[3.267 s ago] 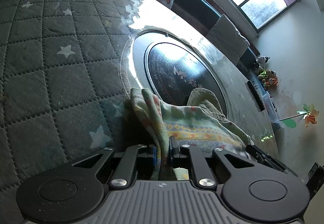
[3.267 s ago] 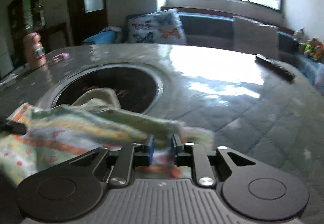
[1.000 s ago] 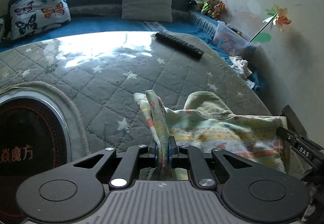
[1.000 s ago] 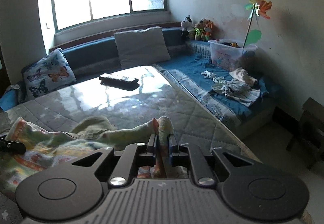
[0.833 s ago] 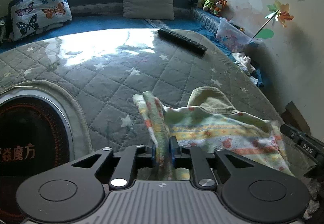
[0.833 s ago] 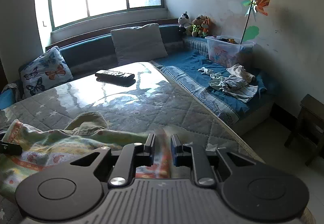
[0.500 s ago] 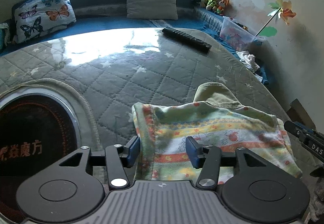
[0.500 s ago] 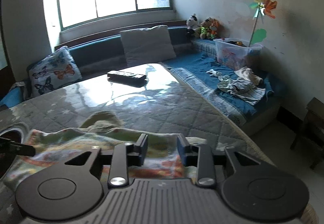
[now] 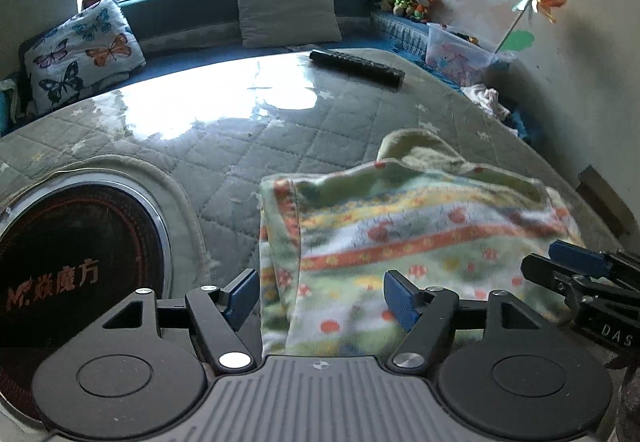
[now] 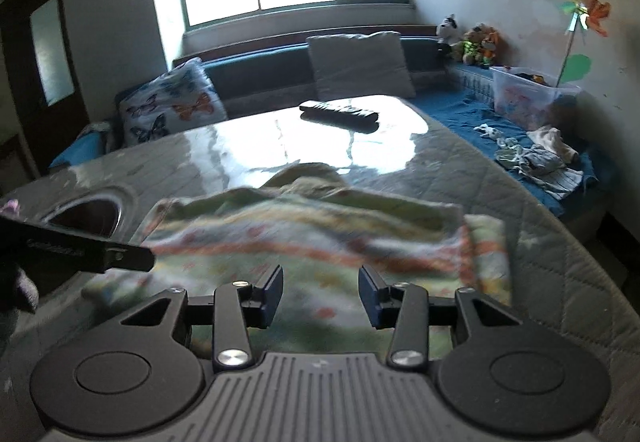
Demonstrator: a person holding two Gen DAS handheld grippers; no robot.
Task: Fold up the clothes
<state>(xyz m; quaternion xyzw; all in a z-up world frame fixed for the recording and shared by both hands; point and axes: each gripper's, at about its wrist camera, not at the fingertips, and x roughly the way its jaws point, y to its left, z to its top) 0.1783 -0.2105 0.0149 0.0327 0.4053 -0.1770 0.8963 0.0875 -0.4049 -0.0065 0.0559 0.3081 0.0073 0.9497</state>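
Left wrist view: release is shown. The left gripper [image 9: 318,292], clamped on a bunched edge of the patterned garment [image 9: 404,238] a second ago, has just been opening; its jaws are spread, pads clear of the cloth lying between them. The garment is laid flat near the right edge of the quilted table [image 9: 280,138]; one fold is judged complete. The near hem is hidden.

Right wrist view: the right gripper [image 10: 320,292] is likewise parted, released. The garment is blurred.

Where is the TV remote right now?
In both wrist views the remote control lies at the far end of the quilted table, beyond the patterned cloth, near the grey cushion.
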